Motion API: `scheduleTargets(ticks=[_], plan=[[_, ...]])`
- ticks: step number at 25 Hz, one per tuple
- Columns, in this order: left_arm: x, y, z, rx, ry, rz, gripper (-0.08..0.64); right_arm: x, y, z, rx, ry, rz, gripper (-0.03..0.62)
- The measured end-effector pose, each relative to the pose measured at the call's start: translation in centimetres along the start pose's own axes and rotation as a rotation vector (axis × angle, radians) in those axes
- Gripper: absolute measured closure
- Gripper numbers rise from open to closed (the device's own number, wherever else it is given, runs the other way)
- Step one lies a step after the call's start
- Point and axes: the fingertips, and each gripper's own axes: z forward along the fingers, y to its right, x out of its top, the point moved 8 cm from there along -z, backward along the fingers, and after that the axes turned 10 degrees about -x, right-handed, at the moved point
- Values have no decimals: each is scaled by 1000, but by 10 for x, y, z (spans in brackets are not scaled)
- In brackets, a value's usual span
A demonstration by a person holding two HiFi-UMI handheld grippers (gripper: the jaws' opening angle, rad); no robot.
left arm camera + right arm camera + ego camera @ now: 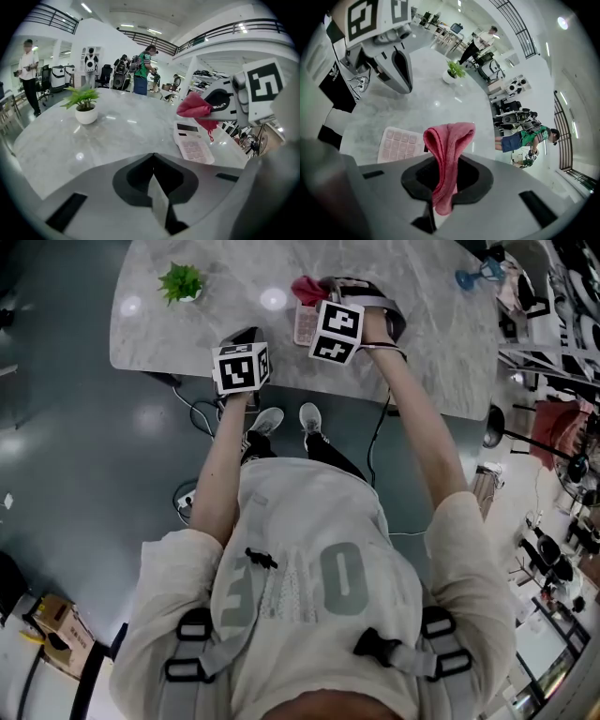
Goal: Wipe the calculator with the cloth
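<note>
Glossy, smooth marble-look table [422,324]; soft, rough-woven pink cloth [447,154]; smooth pale-pink plastic calculator [192,145].

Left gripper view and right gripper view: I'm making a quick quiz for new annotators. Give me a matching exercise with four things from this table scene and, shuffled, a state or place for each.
Things
1. pink terry cloth
2. pale pink desk calculator
3. small green plant in a white pot
4. left tool

States or places
A. shut, nothing between its jaws
B. lying flat on the grey marble table
C. pinched in the right tool, above the table
D. standing upright, away from the calculator

Pairs: 1-C, 2-B, 3-D, 4-A
</note>
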Motion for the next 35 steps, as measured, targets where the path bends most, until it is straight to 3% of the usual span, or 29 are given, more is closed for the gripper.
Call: scheduleTargets(ticks=[7, 18, 35], plan=[[-12, -7, -3, 7, -18, -13, 540, -3, -11, 30, 20, -89, 50, 537], [-28, -13, 3, 3, -43, -28, 540, 1, -25, 44, 61, -95, 37, 537], [22, 2, -11, -19, 54, 11, 540, 9, -59, 29, 168, -63, -3, 537]])
